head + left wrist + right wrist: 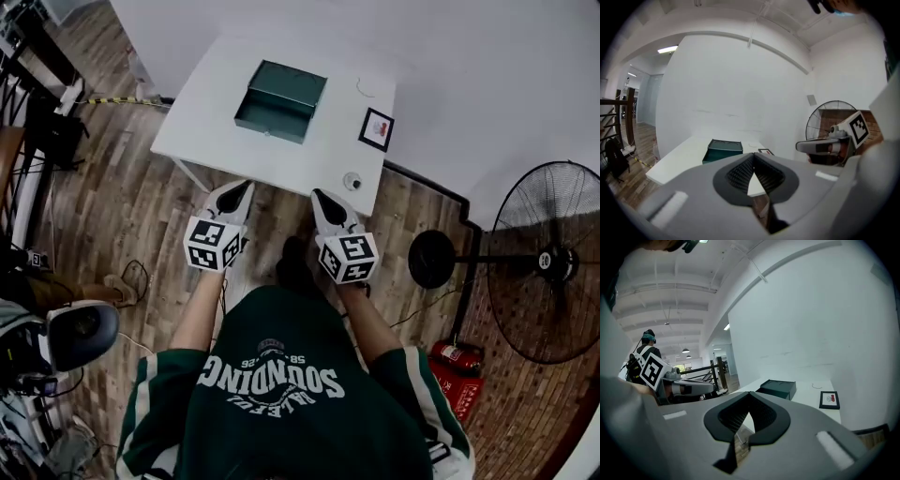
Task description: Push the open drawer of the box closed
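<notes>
A dark green box [289, 83] lies on the white table [206, 112]. Its open drawer [270, 117] is pulled out toward me. The box also shows in the left gripper view [723, 150] and the right gripper view [779, 388], well ahead of the jaws. My left gripper [246, 191] [753, 154] hovers at the table's near edge, shut and empty. My right gripper [320, 198] [750, 394] is beside it, also shut with nothing in it. Both are well short of the drawer.
A small framed picture [376, 128] and a thin cable loop [364, 89] lie right of the box. A small round object [352, 181] sits at the near right corner. A standing fan [548, 262] and a red fire extinguisher [455, 375] are on the floor to the right.
</notes>
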The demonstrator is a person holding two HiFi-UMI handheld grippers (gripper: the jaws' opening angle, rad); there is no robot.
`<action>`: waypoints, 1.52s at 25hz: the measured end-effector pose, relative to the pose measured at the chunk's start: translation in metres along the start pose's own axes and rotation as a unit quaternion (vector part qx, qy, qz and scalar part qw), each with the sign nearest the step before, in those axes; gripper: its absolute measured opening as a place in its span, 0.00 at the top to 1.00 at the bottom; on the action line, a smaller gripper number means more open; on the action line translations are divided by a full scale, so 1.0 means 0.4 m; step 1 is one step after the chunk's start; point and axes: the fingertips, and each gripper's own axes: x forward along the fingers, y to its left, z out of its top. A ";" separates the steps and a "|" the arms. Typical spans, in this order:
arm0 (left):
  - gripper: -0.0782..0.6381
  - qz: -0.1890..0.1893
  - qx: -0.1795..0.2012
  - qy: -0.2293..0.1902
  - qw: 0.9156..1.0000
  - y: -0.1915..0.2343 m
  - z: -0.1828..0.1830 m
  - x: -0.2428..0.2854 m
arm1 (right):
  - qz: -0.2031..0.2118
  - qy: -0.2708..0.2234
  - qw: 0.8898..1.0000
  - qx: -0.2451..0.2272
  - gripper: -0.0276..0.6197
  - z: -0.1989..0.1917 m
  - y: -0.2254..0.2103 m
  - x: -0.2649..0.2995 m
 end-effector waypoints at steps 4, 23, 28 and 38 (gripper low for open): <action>0.82 0.011 -0.005 0.003 1.000 0.063 0.050 0.109 | 0.012 0.007 1.000 0.000 0.95 0.056 -0.076 0.114; 0.82 0.064 -0.011 0.022 0.998 0.208 0.131 0.355 | 0.068 0.011 0.998 -0.010 0.95 0.156 -0.261 0.381; 0.82 0.065 -0.017 0.025 0.997 0.262 0.133 0.395 | 0.070 0.014 0.997 -0.009 0.95 0.165 -0.276 0.443; 0.82 0.043 -0.017 0.046 0.998 0.290 0.097 0.450 | 0.039 0.011 0.999 -0.008 0.95 0.167 -0.325 0.475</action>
